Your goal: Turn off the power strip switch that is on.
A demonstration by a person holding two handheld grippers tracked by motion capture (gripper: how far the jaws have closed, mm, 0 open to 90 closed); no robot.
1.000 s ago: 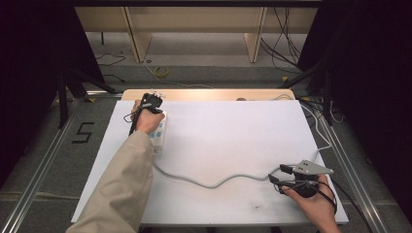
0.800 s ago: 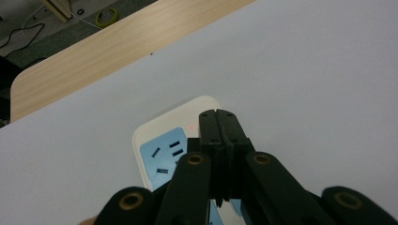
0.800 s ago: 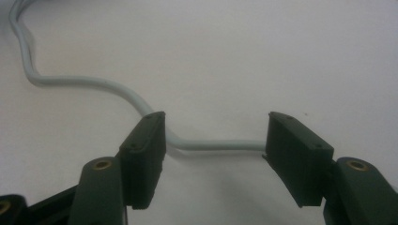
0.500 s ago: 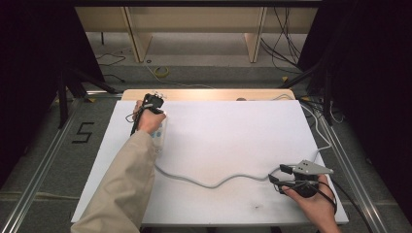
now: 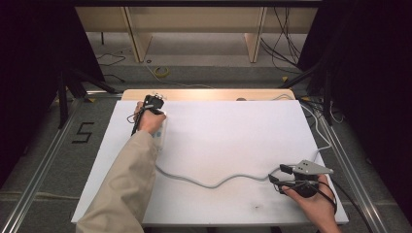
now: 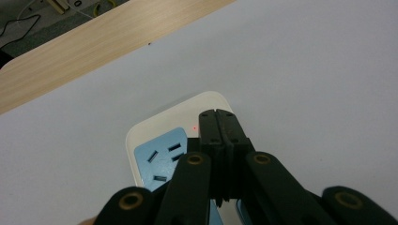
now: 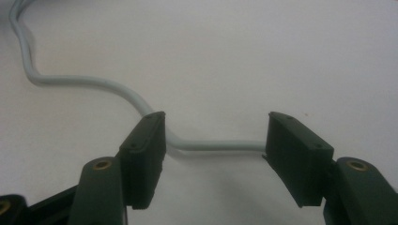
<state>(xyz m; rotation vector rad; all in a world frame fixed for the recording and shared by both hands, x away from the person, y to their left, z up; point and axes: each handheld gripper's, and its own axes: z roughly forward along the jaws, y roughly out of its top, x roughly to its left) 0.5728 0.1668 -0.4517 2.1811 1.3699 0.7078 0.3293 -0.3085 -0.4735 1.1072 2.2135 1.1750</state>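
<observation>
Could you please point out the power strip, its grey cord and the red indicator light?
power strip [image 6: 155, 123]: left gripper view, white casing's far corner.
grey cord [image 7: 89, 80]: right gripper view, curved stretch.
red indicator light [image 6: 194, 127]: left gripper view, the dot itself.

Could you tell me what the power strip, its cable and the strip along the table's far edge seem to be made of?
Power strip: likely smooth white plastic with a matte blue socket face, rounded moulded corners. Cable: pale grey rubbery-looking sheath, bending softly. Far edge strip: light wood or wood-look laminate, fine grain lines visible.

- The power strip [image 6: 174, 140] runs off the bottom edge, its lower sockets hidden behind the left gripper [image 6: 219, 136].
- The grey cable [image 7: 94, 84] vanishes behind the right gripper's [image 7: 213, 143] jaw.
</observation>
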